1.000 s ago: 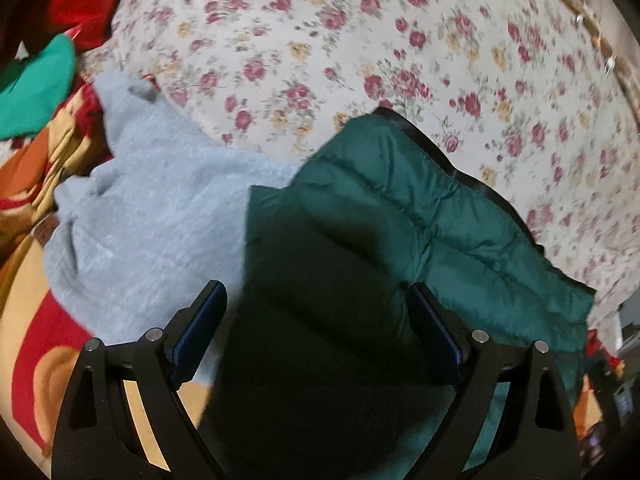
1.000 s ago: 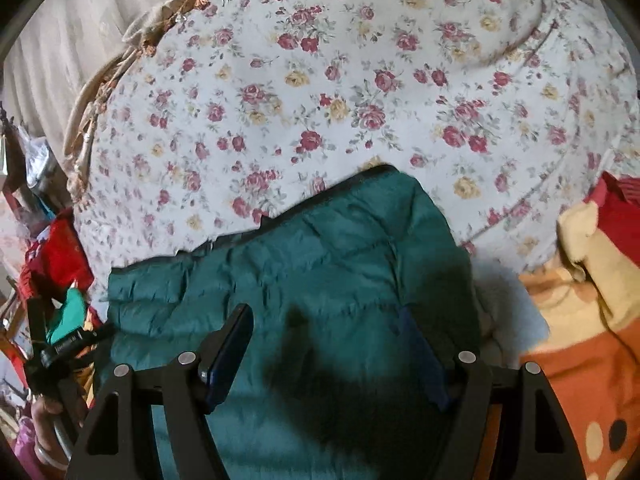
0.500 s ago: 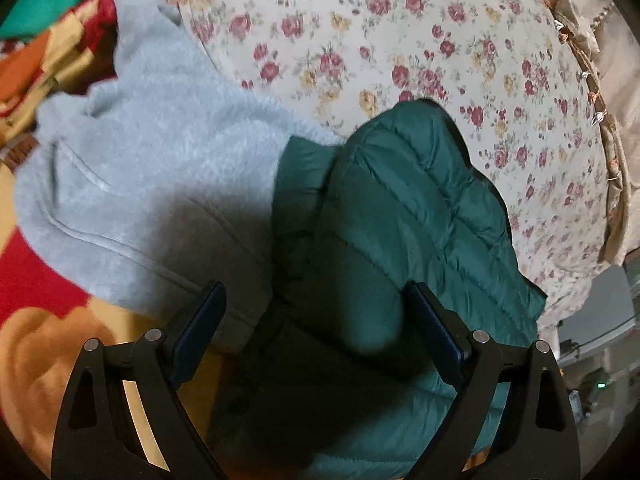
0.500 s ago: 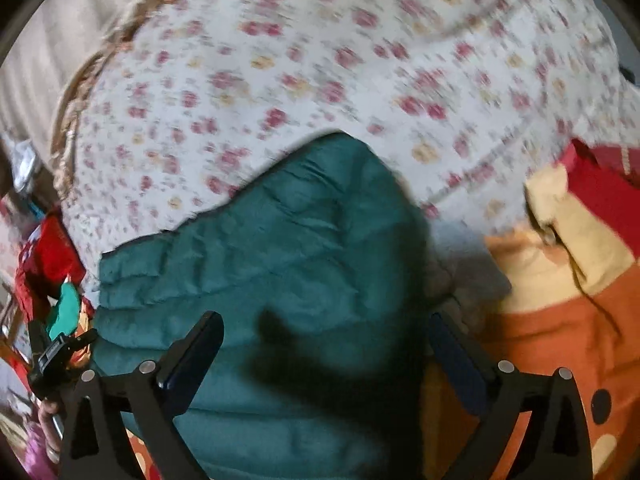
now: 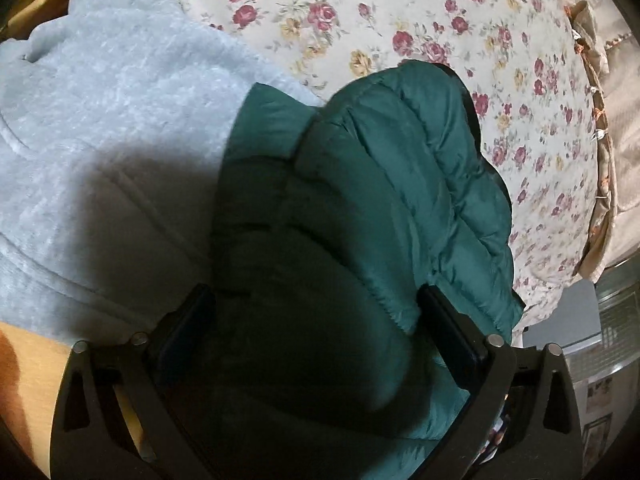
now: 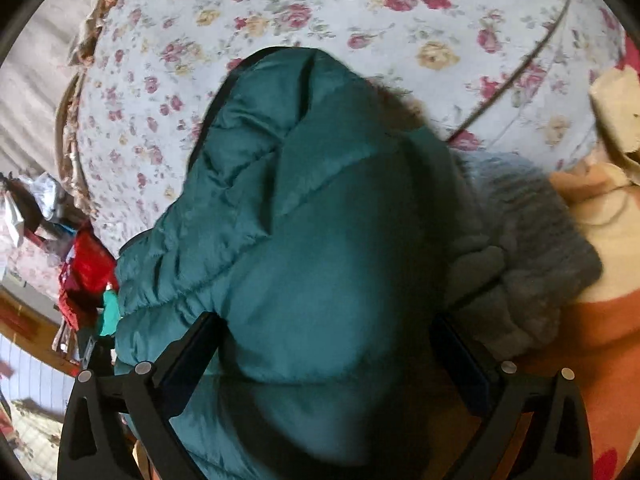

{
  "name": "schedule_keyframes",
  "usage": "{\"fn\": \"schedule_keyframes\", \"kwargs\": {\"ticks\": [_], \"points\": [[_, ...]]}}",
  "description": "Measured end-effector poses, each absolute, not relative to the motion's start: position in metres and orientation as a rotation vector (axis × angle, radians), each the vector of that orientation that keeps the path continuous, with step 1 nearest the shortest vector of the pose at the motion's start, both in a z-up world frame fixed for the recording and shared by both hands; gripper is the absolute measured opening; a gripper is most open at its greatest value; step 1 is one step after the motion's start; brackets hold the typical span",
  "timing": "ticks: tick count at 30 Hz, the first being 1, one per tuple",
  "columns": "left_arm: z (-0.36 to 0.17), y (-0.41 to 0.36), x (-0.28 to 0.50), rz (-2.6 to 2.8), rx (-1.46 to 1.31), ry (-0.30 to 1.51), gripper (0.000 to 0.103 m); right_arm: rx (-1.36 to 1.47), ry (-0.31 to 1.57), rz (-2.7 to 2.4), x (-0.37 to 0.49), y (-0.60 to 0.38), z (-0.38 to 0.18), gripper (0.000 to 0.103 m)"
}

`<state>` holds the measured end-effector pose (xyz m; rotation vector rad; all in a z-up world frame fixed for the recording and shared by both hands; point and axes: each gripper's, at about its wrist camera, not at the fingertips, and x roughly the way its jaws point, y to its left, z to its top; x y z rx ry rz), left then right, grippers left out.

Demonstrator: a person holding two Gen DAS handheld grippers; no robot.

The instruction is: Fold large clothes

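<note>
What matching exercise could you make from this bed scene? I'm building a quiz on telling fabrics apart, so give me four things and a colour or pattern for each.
Things:
1. puffer jacket
2. fleece garment
3. bed cover
4. blanket

Colour or pattern:
A. pale grey, fuzzy
B. orange and cream
C. dark green, quilted
D. white with red and yellow roses

Pairs: 1-C, 2-A, 3-D, 4-B

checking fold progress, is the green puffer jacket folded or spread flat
Folded: the green puffer jacket lies doubled in a thick bundle, layers stacked on the floral bedspread.
</note>
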<state>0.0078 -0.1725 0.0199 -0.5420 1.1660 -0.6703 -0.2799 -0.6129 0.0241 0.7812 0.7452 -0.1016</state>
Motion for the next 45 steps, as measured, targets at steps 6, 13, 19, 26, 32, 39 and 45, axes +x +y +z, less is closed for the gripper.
{"fn": "schedule_keyframes", "kwargs": {"ticks": [6, 13, 19, 26, 32, 39, 45], "points": [[0.037, -0.164, -0.003, -0.733, -0.54, 1.151, 0.053, 0.757, 0.739, -0.027, -0.284, -0.586, 0.045, 0.054], [0.075, -0.144, -0.041, -0.809, -0.503, 1.136, 0.043, 0.763, 0.679, 0.05, -0.32, -0.556, 0.089, 0.045], [0.108, -0.099, -0.103, -0.883, -0.428, 1.166, 0.043, 0.798, 0.677, 0.114, -0.378, -0.52, 0.103, 0.045], [0.07, -0.079, -0.13, -0.638, -0.273, 1.213, 0.081, 0.682, 0.879, -0.225, -0.403, -0.508, 0.047, 0.083], [0.082, -0.072, -0.147, -0.535, -0.231, 1.132, 0.092, 0.507, 0.858, -0.381, -0.402, -0.477, 0.077, 0.084], [0.127, -0.07, -0.184, -0.446, -0.137, 0.926, 0.092, 0.423, 0.757, -0.404, -0.436, -0.443, 0.117, 0.084], [0.136, -0.093, -0.211, -0.455, -0.043, 0.876, 0.092, 0.383, 0.741, -0.325, -0.427, -0.401, 0.121, 0.085]]}}
